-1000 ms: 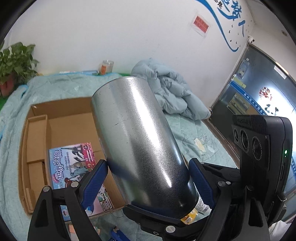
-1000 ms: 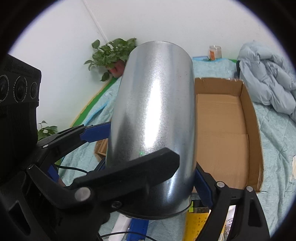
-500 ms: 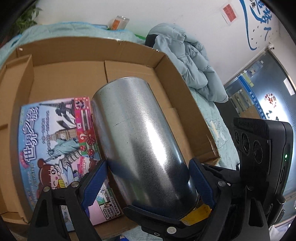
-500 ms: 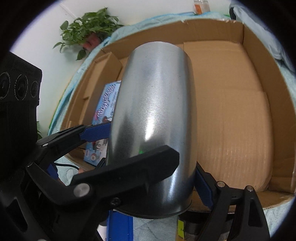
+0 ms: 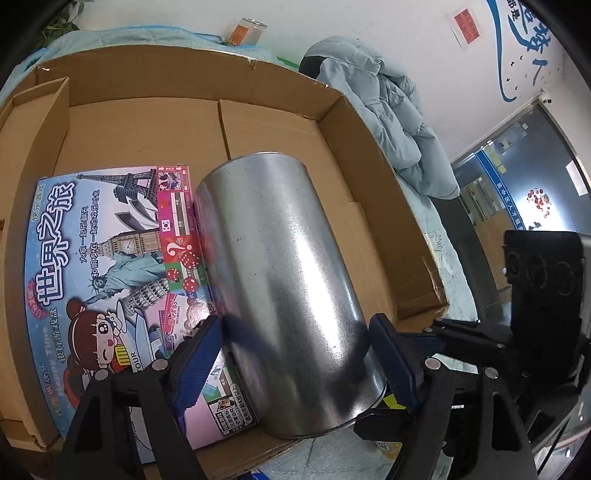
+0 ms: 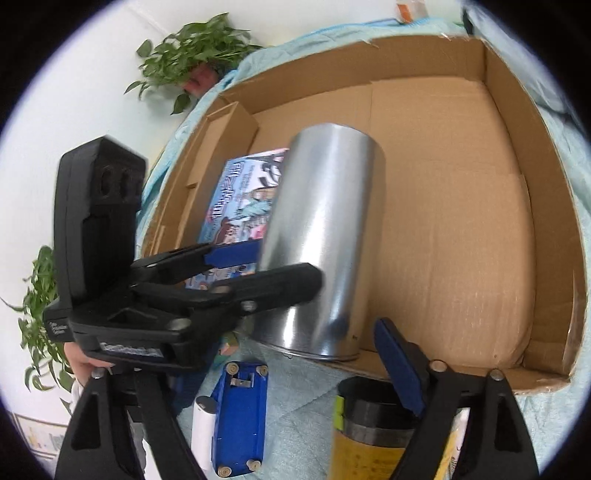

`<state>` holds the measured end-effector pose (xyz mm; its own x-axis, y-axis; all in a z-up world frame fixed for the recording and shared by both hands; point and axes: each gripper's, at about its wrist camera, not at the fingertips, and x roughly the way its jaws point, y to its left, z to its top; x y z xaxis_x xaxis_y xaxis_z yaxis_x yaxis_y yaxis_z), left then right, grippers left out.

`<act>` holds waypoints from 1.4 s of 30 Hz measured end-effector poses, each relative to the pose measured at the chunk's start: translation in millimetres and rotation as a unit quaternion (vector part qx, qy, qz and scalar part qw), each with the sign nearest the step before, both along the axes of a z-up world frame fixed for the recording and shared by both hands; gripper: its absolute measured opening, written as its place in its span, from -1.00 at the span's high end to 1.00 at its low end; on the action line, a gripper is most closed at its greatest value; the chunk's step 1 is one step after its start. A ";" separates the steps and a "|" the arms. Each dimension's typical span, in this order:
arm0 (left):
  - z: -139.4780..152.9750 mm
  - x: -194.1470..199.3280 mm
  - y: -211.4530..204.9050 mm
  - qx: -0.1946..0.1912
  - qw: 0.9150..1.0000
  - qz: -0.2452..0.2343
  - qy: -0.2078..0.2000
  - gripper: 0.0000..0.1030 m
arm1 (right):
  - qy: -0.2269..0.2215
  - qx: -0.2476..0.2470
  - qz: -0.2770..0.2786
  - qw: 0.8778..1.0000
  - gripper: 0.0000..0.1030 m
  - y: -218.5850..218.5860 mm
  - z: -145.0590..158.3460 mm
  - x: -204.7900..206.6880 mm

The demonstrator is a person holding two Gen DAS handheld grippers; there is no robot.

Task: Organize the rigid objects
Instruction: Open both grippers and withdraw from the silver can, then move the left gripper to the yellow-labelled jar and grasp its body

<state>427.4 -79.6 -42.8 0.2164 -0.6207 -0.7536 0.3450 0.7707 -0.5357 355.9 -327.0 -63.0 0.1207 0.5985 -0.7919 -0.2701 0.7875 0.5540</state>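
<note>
A bare metal cylinder [image 5: 273, 258] leans tilted in the open cardboard box [image 5: 369, 155], right beside a colourful board-game box [image 5: 103, 258]. My left gripper [image 5: 295, 321] is closing, its blue pads against the cylinder's two flanks near its lower end. From the right wrist, the cylinder [image 6: 325, 221] has its near rim at the front wall of the cardboard box [image 6: 517, 147]. My right gripper [image 6: 291, 332] has drawn back to that rim. Its jaws are closing, the right pad stands clear of the metal, and the left pad is hidden behind the left gripper [image 6: 288, 266].
On the teal bedspread in front of the box lie a yellow-and-black canister [image 6: 369, 435], a blue wheeled object [image 6: 240, 413] and a white tube [image 6: 203, 432]. A crumpled pale quilt [image 5: 388, 110] lies right of the box. A potted plant [image 6: 192, 55] and a jar [image 5: 247, 31] stand behind it.
Both grippers have carried the cylinder down from above the bed into the box, next to the game box. The right gripper has let go and slid back to the cylinder's near end.
</note>
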 end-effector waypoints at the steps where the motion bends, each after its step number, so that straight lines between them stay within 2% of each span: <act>1: 0.2 -0.9 1.2 -0.002 1.000 0.003 0.000 -0.53 | 0.006 0.012 -0.004 1.000 -0.47 -2.7 -2.9 -0.1; 3: 0.7 -2.7 3.1 -0.002 1.000 0.008 0.005 -0.51 | -0.001 0.020 -0.004 1.000 -0.36 -2.2 0.0 -2.8; 6: 3.2 -7.6 7.3 -0.001 1.000 0.022 0.006 -0.51 | -0.003 0.026 -0.010 1.000 -0.36 -4.0 0.5 -5.1; 7: 6.5 -11.6 9.2 0.003 0.999 0.037 -0.003 -0.51 | -0.005 0.025 -0.015 1.000 -0.36 -3.7 0.8 -6.6; 9: 23.1 -26.3 17.5 0.024 0.994 0.091 -0.051 -0.49 | -0.021 0.010 -0.028 0.999 -0.36 -7.1 5.3 -11.7; 10: 35.5 -38.8 22.9 0.023 0.990 0.115 -0.082 -0.52 | -0.035 -0.004 -0.035 0.999 -0.37 -9.3 9.9 -17.1; 12: 57.9 -66.1 34.6 0.013 0.981 0.139 -0.132 -0.86 | -0.075 -0.003 -0.051 0.996 -0.65 -18.0 23.5 -36.2; 13: 69.8 -81.7 38.7 0.021 0.976 0.149 -0.160 -0.98 | -0.095 -0.006 -0.061 0.994 -0.66 -23.5 29.0 -46.0; 15: 89.8 -112.1 41.9 0.061 0.959 0.164 -0.224 -0.99 | -0.140 -0.033 -0.082 0.986 -0.67 -33.1 37.0 -69.3; 16: 97.8 -129.6 41.4 0.091 0.948 0.168 -0.256 -0.99 | -0.157 -0.057 -0.091 0.982 -0.67 -37.2 37.8 -83.3; 18: 104.8 -149.0 41.0 0.122 0.937 0.175 -0.276 -0.99 | -0.160 -0.067 -0.099 0.980 -0.67 -42.1 34.3 -98.0; 20: 105.7 -168.8 45.0 0.131 0.934 0.188 -0.273 -0.99 | -0.152 -0.057 -0.104 0.981 -0.67 -47.3 29.0 -107.5; 25: 90.3 -210.3 42.7 0.107 0.940 0.211 -0.245 -0.99 | -0.147 -0.071 -0.123 0.979 -0.67 -67.8 16.2 -120.2; 27: 80.9 -219.6 35.0 0.089 0.950 0.200 -0.222 -0.99 | -0.144 -0.077 -0.136 0.977 -0.67 -77.3 10.6 -122.2; 30: 70.1 -227.3 19.1 0.067 0.963 0.176 -0.192 -0.99 | -0.120 -0.076 -0.124 0.982 -0.64 -80.4 -3.4 -122.2; 32: 64.4 -225.9 7.0 0.062 0.971 0.157 -0.167 -0.99 | -0.096 -0.056 -0.112 0.987 -0.47 -79.0 -14.0 -119.9; 33: 61.9 -224.1 1.0 0.059 0.975 0.145 -0.156 -0.99 | -0.094 -0.048 -0.110 0.988 -0.45 -78.4 -14.5 -121.8; 36: 55.0 -216.8 -16.3 0.047 0.987 0.096 -0.121 -0.99 | -0.118 -0.064 -0.108 0.985 -0.41 -69.5 -7.0 -131.9; 40: 51.7 -200.7 -32.9 0.040 0.993 0.063 -0.094 -0.99 | -0.131 -0.029 -0.072 0.988 -0.42 -59.4 5.4 -142.3; 42: 46.3 -187.0 -41.0 0.019 0.996 0.045 -0.068 -0.99 | -0.128 -0.008 -0.061 0.990 -0.42 -62.3 8.8 -141.6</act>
<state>240.4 -120.6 3.5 0.3721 -0.5659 -0.7357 0.3408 0.8206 -0.4588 214.3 -389.3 -54.2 0.3898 0.5545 -0.7352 -0.3017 0.8312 0.4670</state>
